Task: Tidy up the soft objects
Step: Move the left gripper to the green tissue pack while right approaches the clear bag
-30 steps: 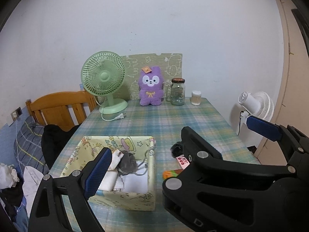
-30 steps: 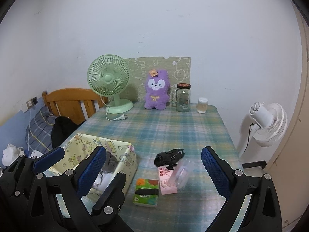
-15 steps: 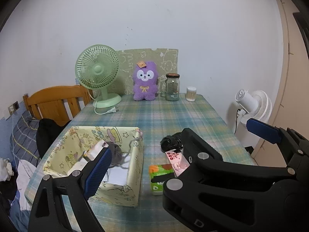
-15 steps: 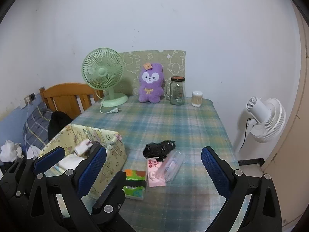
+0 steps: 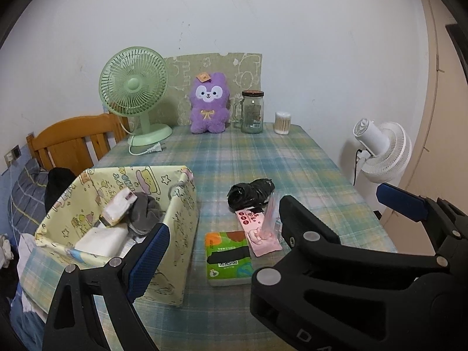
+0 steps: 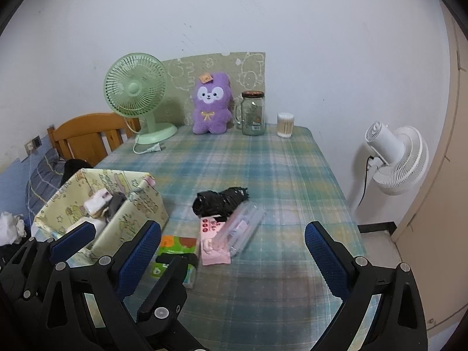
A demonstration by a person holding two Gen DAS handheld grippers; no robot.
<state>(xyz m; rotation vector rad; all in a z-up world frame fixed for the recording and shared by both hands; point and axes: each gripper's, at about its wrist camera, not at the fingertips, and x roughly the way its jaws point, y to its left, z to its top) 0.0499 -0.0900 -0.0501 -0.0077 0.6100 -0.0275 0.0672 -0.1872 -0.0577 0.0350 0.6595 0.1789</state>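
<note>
the yellow fabric bin (image 5: pixel 175 234) at 9 o'clock on the surface (image 5: pixel 263 158) already holds soft items. left gripper (image 5: pixel 263 228) and right gripper (image 6: pixel 232 251) both gape wide, empty. next, likely: descend on the green tissue pack (image 5: pixel 226 259) at 6 o'clock, beside the pink pack (image 5: pixel 257 231).

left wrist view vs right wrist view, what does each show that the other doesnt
Only the left wrist view shows the white folded item low inside the yellow cartoon-print fabric box. Only the right wrist view shows the whole clear plastic pouch, both open right gripper fingers, and the crumpled white tissue at far left. Both show the green tissue pack, pink packet, black bundle and purple plush rabbit.
</note>
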